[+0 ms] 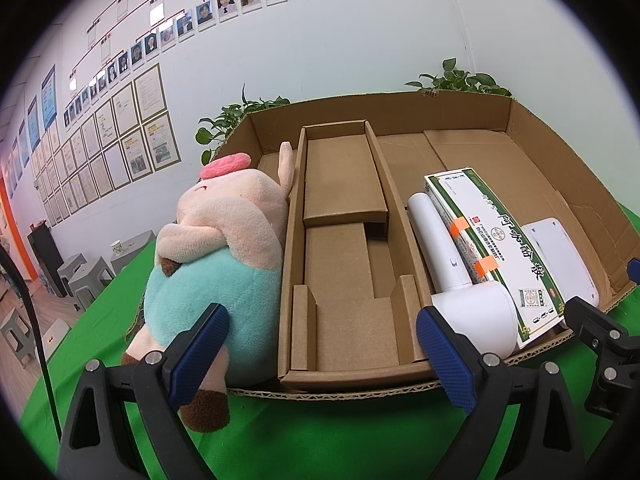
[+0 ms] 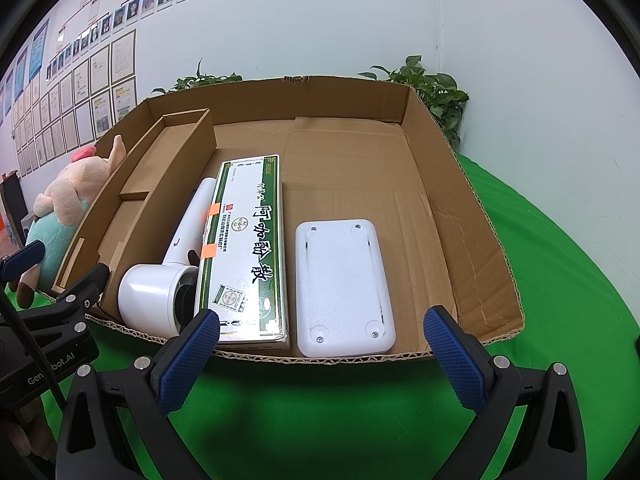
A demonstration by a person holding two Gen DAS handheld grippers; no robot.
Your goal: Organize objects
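Observation:
A shallow cardboard tray (image 1: 560,184) (image 2: 472,216) lies on the green cloth. Inside it, from left to right, are a plush pig (image 1: 216,240) (image 2: 64,204), a narrow cardboard insert box (image 1: 344,240) (image 2: 156,172), a white hair dryer (image 1: 460,280) (image 2: 160,284), a green-and-white medicine box (image 1: 504,248) (image 2: 248,248) and a flat white device (image 1: 560,256) (image 2: 344,284). My left gripper (image 1: 320,356) is open, just in front of the tray's near edge, facing the insert box. My right gripper (image 2: 320,356) is open too, facing the white device.
Potted plants (image 1: 460,80) (image 2: 432,92) stand behind the tray against the white wall. Framed papers and photos cover the wall at the left. Grey stools (image 1: 80,276) stand on the floor beyond the table's left edge. Bare green cloth (image 2: 560,280) lies right of the tray.

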